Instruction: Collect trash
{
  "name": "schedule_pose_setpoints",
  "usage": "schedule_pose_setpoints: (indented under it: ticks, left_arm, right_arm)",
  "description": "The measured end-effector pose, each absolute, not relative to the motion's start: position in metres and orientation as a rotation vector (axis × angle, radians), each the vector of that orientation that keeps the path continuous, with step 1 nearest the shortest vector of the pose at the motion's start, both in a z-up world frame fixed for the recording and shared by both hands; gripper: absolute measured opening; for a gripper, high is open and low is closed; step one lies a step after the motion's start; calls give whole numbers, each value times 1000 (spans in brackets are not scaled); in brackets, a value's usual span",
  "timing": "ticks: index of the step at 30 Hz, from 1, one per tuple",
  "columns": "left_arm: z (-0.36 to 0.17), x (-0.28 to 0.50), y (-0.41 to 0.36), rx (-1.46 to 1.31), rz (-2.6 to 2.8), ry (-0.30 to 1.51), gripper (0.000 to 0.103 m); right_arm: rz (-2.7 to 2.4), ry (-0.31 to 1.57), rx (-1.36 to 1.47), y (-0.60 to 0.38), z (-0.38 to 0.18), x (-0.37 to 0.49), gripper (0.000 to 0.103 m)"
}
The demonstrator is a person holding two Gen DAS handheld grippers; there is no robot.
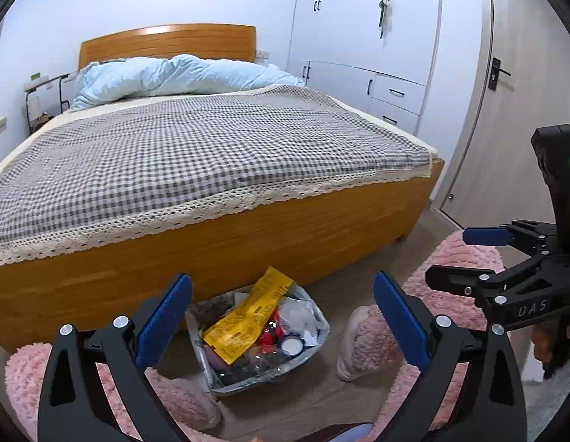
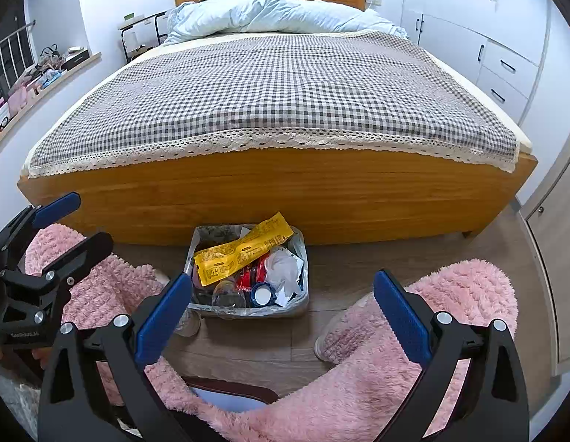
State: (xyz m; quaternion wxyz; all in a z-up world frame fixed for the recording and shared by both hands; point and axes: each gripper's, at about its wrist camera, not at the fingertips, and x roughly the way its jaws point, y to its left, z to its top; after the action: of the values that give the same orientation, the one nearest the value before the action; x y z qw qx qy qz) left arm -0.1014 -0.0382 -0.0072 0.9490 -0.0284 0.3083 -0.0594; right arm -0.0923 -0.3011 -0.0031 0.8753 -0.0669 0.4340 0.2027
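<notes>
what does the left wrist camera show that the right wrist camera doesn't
Only the left wrist view shows the door handle and keys hanging on the wardrobe.

Only the right wrist view shows the cluttered window ledge and railing.

Both share the bed, the full trash bin, the yellow wrapper, and both open hand-held grippers: left, right.

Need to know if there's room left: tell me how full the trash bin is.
Nearly full. The trash bin holds a yellow wrapper sticking above its rim, crumpled paper and bottles.

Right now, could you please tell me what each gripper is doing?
Left gripper: jaws open, holding nothing.
Right gripper: jaws open, holding nothing.
</notes>
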Motion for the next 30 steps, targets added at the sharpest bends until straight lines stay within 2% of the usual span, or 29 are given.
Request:
schedule_pose_setpoints:
  ticks: [30]
  left_arm:
    - [-6, -102, -41, -78, -139, 622, 95]
  right_arm:
    - [428, 901, -147, -301, -4, -95, 95]
